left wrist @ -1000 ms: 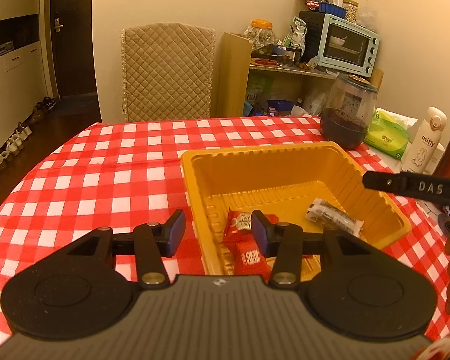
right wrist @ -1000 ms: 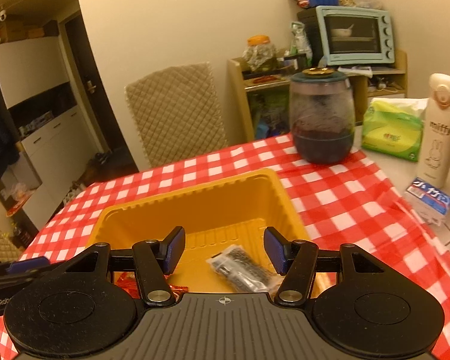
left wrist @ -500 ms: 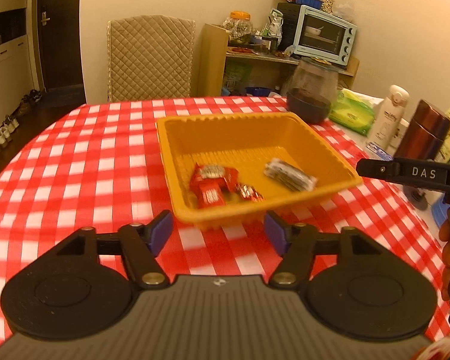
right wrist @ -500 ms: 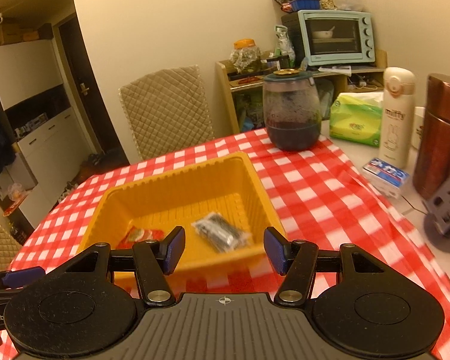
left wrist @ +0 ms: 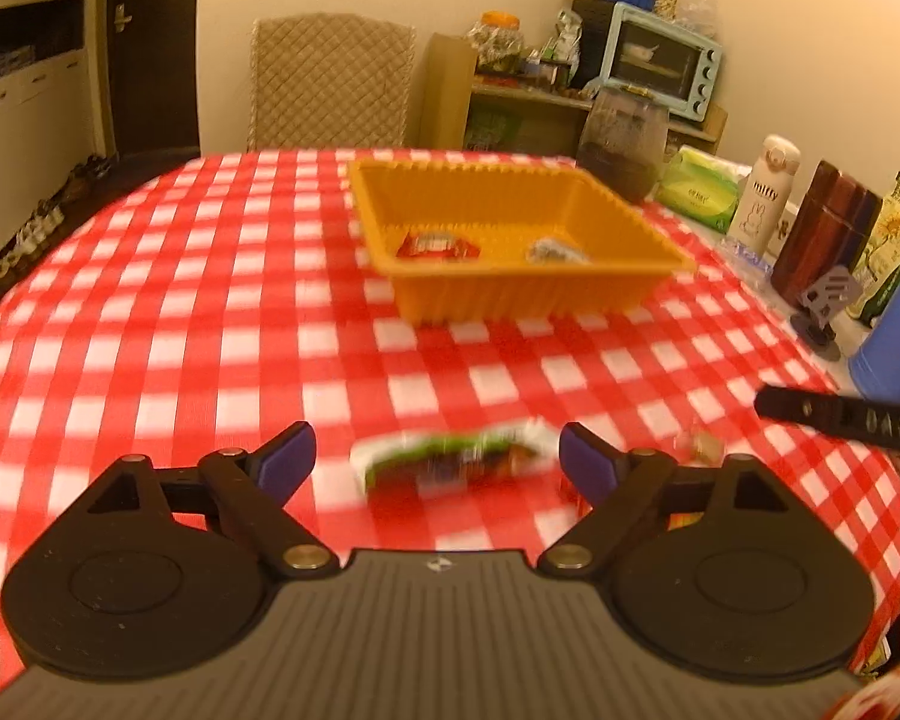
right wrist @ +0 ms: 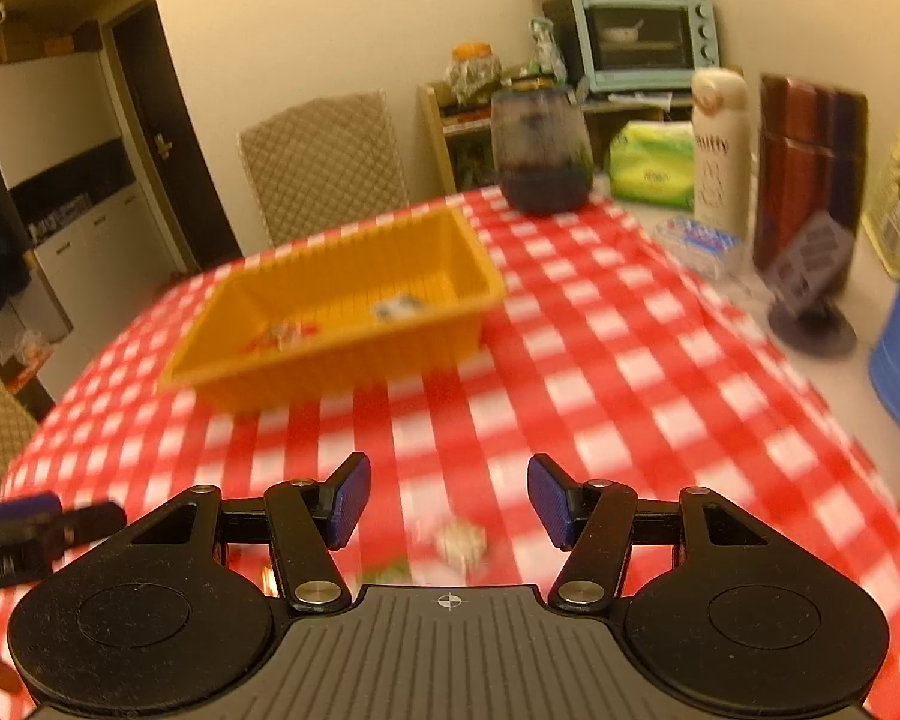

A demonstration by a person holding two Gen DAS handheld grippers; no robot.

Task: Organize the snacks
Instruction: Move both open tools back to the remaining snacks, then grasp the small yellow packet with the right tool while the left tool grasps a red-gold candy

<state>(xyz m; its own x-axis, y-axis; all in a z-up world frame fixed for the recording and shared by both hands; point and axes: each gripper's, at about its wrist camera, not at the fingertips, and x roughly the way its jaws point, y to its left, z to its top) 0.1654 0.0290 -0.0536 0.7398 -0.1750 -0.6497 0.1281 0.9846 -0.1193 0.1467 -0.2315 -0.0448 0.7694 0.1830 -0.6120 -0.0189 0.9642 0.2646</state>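
Green and white on its wrapper, a snack packet (left wrist: 456,459) lies flat on the red-checked tabletop (left wrist: 210,312), blurred, just ahead of the left hand-held gripper (left wrist: 437,461) and between its two blue-padded fingers. To my eye the step in hand is fetching the next snack for the orange tray (left wrist: 510,294), which sits well apart, farther across the cloth, with a red packet (left wrist: 435,247) and a silvery one (left wrist: 555,252) already lying in it. Doing it well looks to mean coming down low so both pads straddle the packet across its narrow side, closing gently enough not to crush whatever is inside, then lifting clear of the cloth before carrying it over the tray's rim. A thin, flat wrapper may slide or fold rather than lift, so a slight tilt to get one pad under the edge could help. The left hand-held gripper stands wide apart and has hold of nothing; whether its pads touch the tabletop I cannot tell. The right hand-held gripper (right wrist: 447,504) is also spread wide and empty, hovering over a small pale wrapped snack (right wrist: 461,540) that lies on the cloth close in front of it, too smeared to identify.
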